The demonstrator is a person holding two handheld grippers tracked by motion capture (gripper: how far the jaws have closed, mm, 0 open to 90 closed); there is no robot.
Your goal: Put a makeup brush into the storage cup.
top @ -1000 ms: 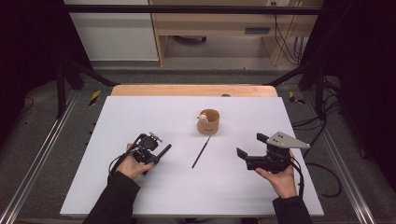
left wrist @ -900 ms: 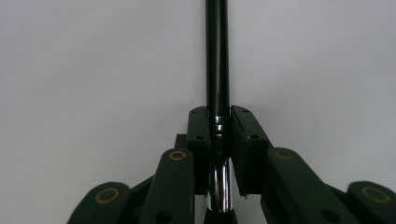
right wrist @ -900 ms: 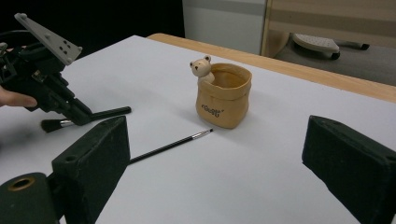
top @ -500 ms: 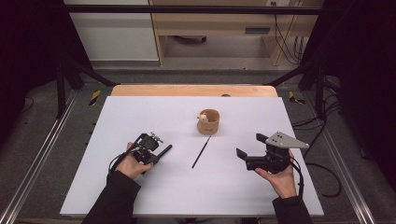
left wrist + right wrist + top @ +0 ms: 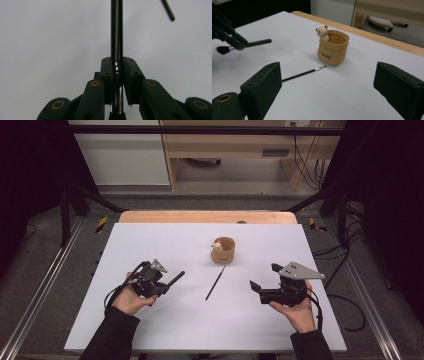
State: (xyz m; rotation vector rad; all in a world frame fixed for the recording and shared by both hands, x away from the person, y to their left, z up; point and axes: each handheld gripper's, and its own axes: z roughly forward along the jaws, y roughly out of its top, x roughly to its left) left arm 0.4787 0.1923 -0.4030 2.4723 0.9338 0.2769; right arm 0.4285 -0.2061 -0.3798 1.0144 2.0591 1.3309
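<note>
My left tool (image 5: 167, 282) sits at the near left of the white tabletop (image 5: 150, 240), gripping a black brush (image 5: 175, 278) whose handle sticks out to the right. My right tool (image 5: 264, 279) rests in my palm at the near right, its jaws spread wide and pointing left with nothing between them. Between the two lies a thin dark brush (image 5: 215, 283), slanting up toward a small tan pot (image 5: 223, 250) with a bear figure on its rim, farther out near the middle.
</note>
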